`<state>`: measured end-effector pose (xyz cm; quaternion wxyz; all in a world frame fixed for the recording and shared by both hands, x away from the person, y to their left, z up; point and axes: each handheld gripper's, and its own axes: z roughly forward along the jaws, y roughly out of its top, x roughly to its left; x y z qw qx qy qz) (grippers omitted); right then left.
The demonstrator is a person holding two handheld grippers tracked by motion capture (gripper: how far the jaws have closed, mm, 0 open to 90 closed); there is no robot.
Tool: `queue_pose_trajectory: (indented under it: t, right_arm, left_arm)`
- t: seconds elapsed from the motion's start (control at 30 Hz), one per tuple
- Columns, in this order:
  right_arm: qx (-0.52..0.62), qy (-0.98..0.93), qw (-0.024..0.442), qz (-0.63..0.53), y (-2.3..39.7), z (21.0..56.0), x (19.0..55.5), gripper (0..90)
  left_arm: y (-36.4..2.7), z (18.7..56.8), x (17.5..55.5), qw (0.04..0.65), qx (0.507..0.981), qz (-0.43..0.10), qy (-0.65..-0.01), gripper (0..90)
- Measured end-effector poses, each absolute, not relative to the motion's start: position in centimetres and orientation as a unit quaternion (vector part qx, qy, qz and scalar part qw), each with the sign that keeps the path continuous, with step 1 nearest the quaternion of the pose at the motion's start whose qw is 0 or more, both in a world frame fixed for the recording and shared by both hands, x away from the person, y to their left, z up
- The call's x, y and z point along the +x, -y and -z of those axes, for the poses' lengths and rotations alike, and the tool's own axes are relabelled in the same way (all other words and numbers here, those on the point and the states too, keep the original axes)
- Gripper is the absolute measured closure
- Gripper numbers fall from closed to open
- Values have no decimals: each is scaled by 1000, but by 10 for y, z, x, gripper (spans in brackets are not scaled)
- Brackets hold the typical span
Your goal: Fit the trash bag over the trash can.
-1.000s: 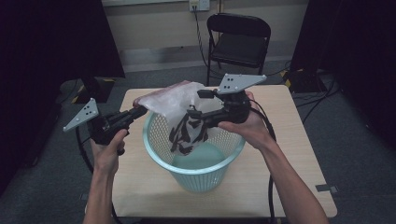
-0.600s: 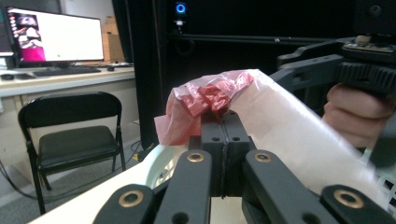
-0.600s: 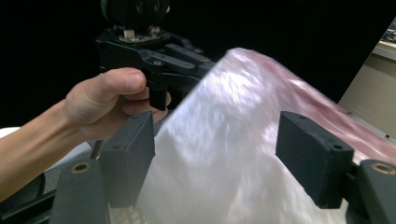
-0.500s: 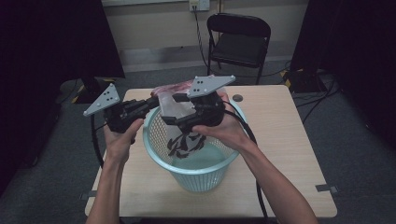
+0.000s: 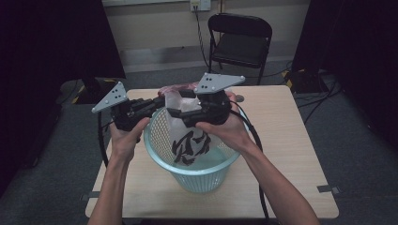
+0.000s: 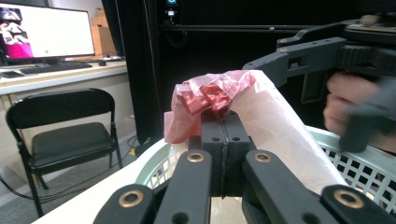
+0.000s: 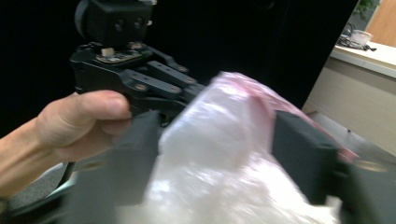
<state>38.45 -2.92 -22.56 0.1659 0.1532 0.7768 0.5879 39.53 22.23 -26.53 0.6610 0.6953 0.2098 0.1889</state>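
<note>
A thin plastic bag (image 5: 187,140), whitish with a pink top and a black print, hangs into a pale green mesh basket (image 5: 202,176) on the table. My left gripper (image 5: 162,102) is shut on the bag's crumpled pink rim (image 6: 210,95) above the basket's far left edge. From the right, my right gripper (image 5: 174,108) faces it. Its jaws stand wide on either side of the bag (image 7: 219,140) and have just been opening. In the right gripper view, my left gripper (image 7: 140,79) and the hand that holds it sit just behind the bag.
The basket stands mid-table on a light wooden table (image 5: 281,154) with bare surface to its right. A black folding chair (image 5: 239,40) stands behind the table. A lit monitor (image 6: 46,30) sits on a desk far off. Cables trail from both grippers.
Both grippers have drawn together over the basket's far rim, the left moving right and the right moving left. The bag's top has bunched up between them and its printed side now hangs upright.
</note>
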Motion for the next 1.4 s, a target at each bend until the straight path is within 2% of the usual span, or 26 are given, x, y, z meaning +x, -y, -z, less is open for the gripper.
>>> queue_pose_trajectory:
  t: [0.1,0.17,0.3,0.33,0.4,0.43,0.53,0.57,0.83,0.97,1.0,1.03,1.17,1.27,1.37,1.4]
  right_arm:
    - [156,-775,161,-591,21,225,381,252]
    - [164,-776,177,-582,14,225,379,212]
    - [182,-789,203,-550,6,231,381,244]
    - [184,-790,204,-547,7,232,382,275]
    - [190,-792,208,-542,9,234,384,430]
    - [191,-792,213,-540,9,233,384,470]
    - [186,-790,224,-540,14,231,384,662]
    - [183,-787,221,-546,19,230,385,750]
    - [182,-767,195,-584,42,225,394,829]
    - [170,-760,145,-610,51,228,402,866]
    - [165,-751,120,-627,55,229,405,879]
    - [165,-751,120,-627,55,229,405,879]
    - [157,-735,78,-655,65,230,411,886]
    - [156,-728,58,-665,70,232,415,888]
    - [154,-728,50,-666,72,234,417,889]
    - [153,-729,50,-666,72,234,417,889]
  left_arm:
    - [-219,265,399,659,696,-189,-214,900]
    - [-218,264,399,658,696,-189,-216,900]
    - [-220,262,399,660,695,-187,-215,900]
    - [-222,262,399,663,693,-186,-215,900]
    - [-223,261,397,664,691,-187,-214,900]
    - [-223,261,397,665,691,-186,-214,900]
    - [-226,260,392,667,690,-189,-210,900]
    - [-227,259,391,666,690,-191,-210,900]
    - [-228,256,373,677,693,-176,-173,900]
    - [-226,257,371,691,686,-163,-161,900]
    - [-227,256,372,692,682,-165,-168,792]
    - [-228,256,373,694,680,-165,-169,792]
    - [-232,257,377,693,679,-163,-181,629]
    - [-234,257,379,696,673,-165,-187,626]
    - [-237,256,382,703,665,-171,-187,723]
    - [-237,255,383,704,664,-169,-189,724]
